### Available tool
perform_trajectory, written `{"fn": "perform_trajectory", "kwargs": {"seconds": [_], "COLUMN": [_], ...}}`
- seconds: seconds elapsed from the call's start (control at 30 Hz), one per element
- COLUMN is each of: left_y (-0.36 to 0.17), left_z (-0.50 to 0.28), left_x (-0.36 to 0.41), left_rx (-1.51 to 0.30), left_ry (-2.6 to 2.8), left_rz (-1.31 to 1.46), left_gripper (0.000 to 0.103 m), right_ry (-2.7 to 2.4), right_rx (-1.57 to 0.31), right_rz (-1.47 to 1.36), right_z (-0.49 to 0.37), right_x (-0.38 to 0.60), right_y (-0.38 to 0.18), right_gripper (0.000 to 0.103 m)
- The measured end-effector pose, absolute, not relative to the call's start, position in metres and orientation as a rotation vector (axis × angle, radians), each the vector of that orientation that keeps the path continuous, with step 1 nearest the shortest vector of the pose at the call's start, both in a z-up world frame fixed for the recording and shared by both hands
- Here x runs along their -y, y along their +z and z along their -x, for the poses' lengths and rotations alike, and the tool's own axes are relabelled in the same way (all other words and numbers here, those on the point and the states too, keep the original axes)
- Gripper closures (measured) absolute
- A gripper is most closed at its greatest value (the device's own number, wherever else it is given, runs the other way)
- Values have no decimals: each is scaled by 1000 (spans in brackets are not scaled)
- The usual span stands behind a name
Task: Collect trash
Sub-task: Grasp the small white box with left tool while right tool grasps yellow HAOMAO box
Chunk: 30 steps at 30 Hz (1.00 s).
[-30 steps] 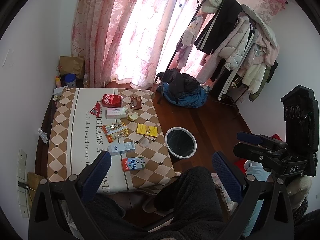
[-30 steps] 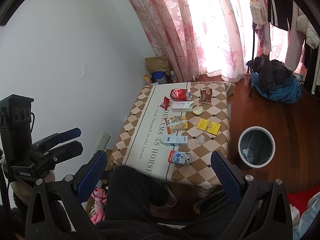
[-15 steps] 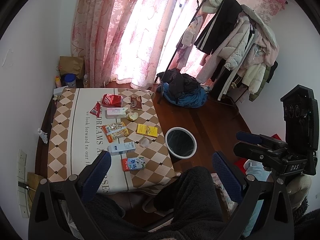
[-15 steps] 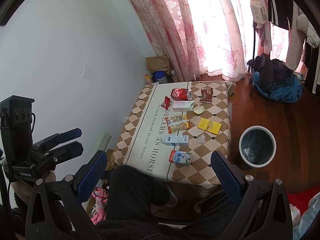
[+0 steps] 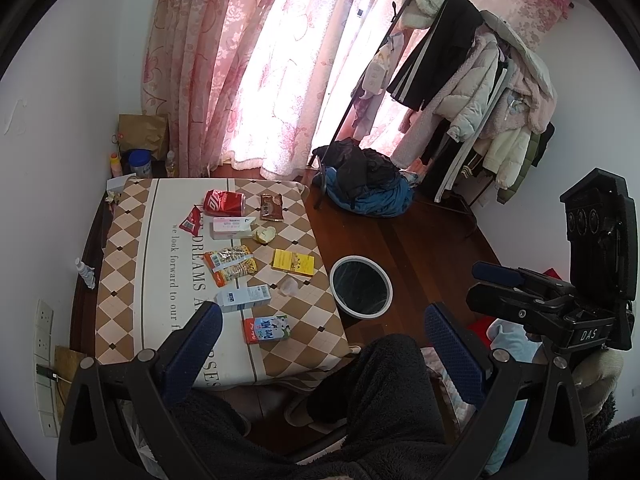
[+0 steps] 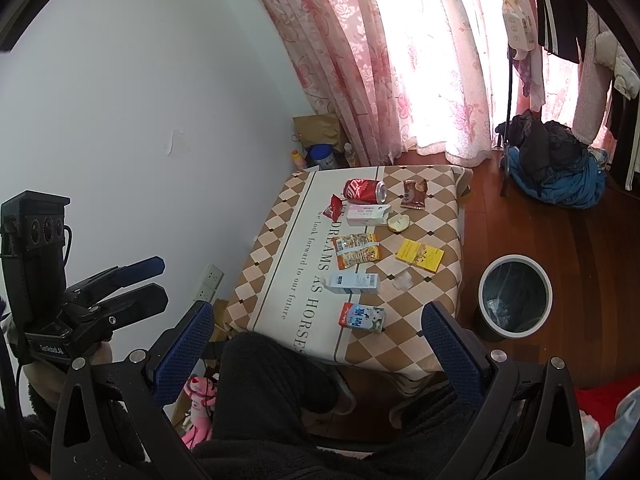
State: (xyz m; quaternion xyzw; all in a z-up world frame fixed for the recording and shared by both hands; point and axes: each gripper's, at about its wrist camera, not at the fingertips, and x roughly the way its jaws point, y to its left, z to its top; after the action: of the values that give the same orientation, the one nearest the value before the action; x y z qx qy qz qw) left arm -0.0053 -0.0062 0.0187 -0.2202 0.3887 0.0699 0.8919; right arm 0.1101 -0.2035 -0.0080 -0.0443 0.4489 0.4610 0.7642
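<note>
Trash lies scattered on a low table (image 5: 120,264) covered with a brown-and-cream checked cloth with printed lettering. Far end: a red soda can (image 5: 224,203) on its side, cylindrical and glossy, with a small red foil sachet (image 5: 191,220) beside it and a brown crinkled wrapper (image 5: 271,207) to the other side. Just nearer: a flat white-pink carton (image 5: 232,227) touching or nearly touching a pale round item (image 5: 265,235), possibly a peel or a cup lid, too small to tell. Mid-table: an orange crinkled snack bag (image 5: 231,264) and a flat yellow box (image 5: 293,263). Nearer: a white-blue rectangular box (image 5: 243,298), a small clear crumpled plastic piece (image 5: 289,287), and a red-blue milk carton (image 5: 267,329) lying flat at the near end. A round bin (image 5: 361,291) with a white rim and dark liner stands on the wooden floor just beside the table. The left gripper (image 5: 322,344) hangs above the person's dark fleece-covered lap, its blue textured pads spread wide with nothing between them. The right gripper (image 6: 314,342) is likewise spread wide and holds nothing, well short of the table items.
</note>
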Motion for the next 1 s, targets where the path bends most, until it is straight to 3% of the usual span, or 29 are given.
{"fn": "perform_trajectory", "kwargs": {"seconds": [0.17, 0.33, 0.73, 1.0], "left_y": [15, -36, -241, -297], "left_z": [-1, -26, -112, -181], "left_x": [3, -21, -76, -60], "left_rx": [-814, -883, -1252, -1414], "left_ry": [213, 424, 562, 175], "left_rz": [442, 406, 344, 89], "left_gripper": [0, 0, 0, 1], "right_ry": [1002, 916, 739, 720], "right_rx": [-976, -996, -1260, -1372], "right_rz": [90, 27, 220, 397], "right_z": [-111, -126, -248, -337], "right_x": [203, 203, 144, 75], "right_y": [-8, -27, -213, -309], "right_gripper": [0, 0, 0, 0]}}
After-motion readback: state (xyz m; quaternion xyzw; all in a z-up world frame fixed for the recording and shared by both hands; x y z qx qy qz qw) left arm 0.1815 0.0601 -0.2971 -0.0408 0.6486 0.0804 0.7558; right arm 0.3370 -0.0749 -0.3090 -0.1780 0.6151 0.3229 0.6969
